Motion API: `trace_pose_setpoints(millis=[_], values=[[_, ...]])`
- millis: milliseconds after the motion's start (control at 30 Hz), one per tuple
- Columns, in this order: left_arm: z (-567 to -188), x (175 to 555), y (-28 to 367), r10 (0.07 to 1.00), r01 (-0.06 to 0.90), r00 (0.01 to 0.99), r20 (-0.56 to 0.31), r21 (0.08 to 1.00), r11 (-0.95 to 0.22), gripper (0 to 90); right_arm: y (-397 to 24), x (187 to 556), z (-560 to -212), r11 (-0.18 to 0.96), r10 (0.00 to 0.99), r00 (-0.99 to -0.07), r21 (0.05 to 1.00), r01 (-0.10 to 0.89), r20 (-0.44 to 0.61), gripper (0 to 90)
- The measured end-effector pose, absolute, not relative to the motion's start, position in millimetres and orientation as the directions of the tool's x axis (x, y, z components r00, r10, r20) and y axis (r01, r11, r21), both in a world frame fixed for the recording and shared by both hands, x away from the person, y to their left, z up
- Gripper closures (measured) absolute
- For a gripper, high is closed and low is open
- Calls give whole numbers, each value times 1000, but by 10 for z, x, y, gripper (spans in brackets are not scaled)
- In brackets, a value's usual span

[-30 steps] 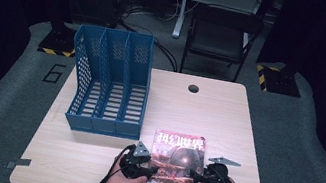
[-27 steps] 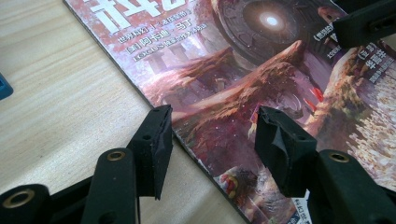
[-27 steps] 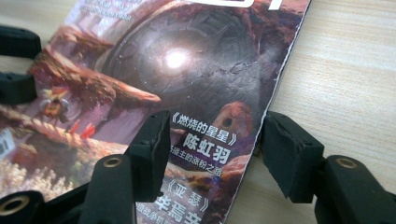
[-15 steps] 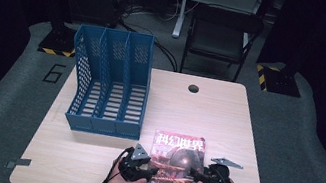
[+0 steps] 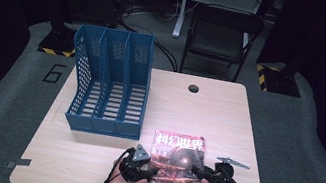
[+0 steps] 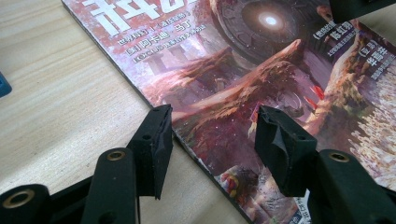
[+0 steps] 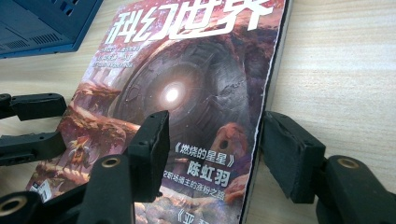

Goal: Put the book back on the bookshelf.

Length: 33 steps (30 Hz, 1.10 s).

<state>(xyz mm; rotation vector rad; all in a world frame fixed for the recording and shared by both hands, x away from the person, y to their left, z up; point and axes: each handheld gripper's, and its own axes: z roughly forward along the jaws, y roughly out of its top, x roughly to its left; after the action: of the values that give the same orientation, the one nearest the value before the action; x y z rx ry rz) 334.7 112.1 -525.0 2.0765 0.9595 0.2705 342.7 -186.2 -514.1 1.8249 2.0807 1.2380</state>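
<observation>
Table (image 5: pixel 228 113) of pale wood carries two things: a blue file rack (image 5: pixel 111 82) toward the far left and a magazine (image 5: pixel 177 167) lying flat at the near edge, just to the right of the rack's front corner and apart from it. The rack has three slots, open at the top and front, and all three look empty. The magazine's long axis runs away from the person, title end farthest, so its two long edges face the two hands. The left gripper (image 6: pixel 210 135) straddles the left long edge, one jaw over bare wood and the other over the cover, jaws apart and pressing on nothing. The right gripper (image 7: pixel 212 140) straddles the right long edge the same way, its jaws spread wide with the page edges between them and not yet pinched. Both hands sit about equally close, each at its own side near the lower half of the cover. Any lift likely depends on each pair of jaws closing on its own edge; the rack stands up and to the left of them.
</observation>
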Motion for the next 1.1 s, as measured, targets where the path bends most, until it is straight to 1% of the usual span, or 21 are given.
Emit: trace_pose_setpoints(millis=[133,167,300,367,467,500,700,733,800,967,1100], values=[[-5249,3348,1125,710,538,692,-132,750,-385,466,-1850,3424,-5122,-55,875,-262,622,781,407,434],[-5249,3346,1125,711,537,691,-130,750,-386,465,-1850,3422,-5107,-44,875,-275,630,775,399,435],[-5258,3338,1120,714,533,688,-130,757,-377,466,-1847,3407,-5072,-48,874,-277,637,769,400,444],[-5261,3329,1113,717,540,683,-140,758,-366,466,-1864,3390,-5013,-64,858,-297,660,748,419,458],[-5263,3325,1112,719,540,680,-141,759,-363,466,-1867,3375,-4971,-74,843,-311,668,740,438,467],[-5263,3327,1114,719,537,682,-134,760,-367,466,-1861,3360,-4939,-92,827,-319,671,735,463,471],[-5270,3320,1119,717,533,684,-134,763,-366,466,-1827,3335,-4875,-83,811,-362,702,707,460,471],[-5273,3317,1119,716,532,685,-135,765,-364,467,-1815,3329,-4858,-95,801,-365,702,706,475,471],[-5274,3317,1120,716,531,685,-135,765,-364,467,-1814,3336,-4862,-96,799,-365,700,707,478,471],[-5278,3313,1116,719,533,681,-140,769,-354,467,-1858,3399,-4945,-117,807,-325,674,730,492,469],[-5269,3318,1131,712,528,690,-130,763,-372,467,-1900,3461,-5014,-127,811,-298,648,751,504,469]])
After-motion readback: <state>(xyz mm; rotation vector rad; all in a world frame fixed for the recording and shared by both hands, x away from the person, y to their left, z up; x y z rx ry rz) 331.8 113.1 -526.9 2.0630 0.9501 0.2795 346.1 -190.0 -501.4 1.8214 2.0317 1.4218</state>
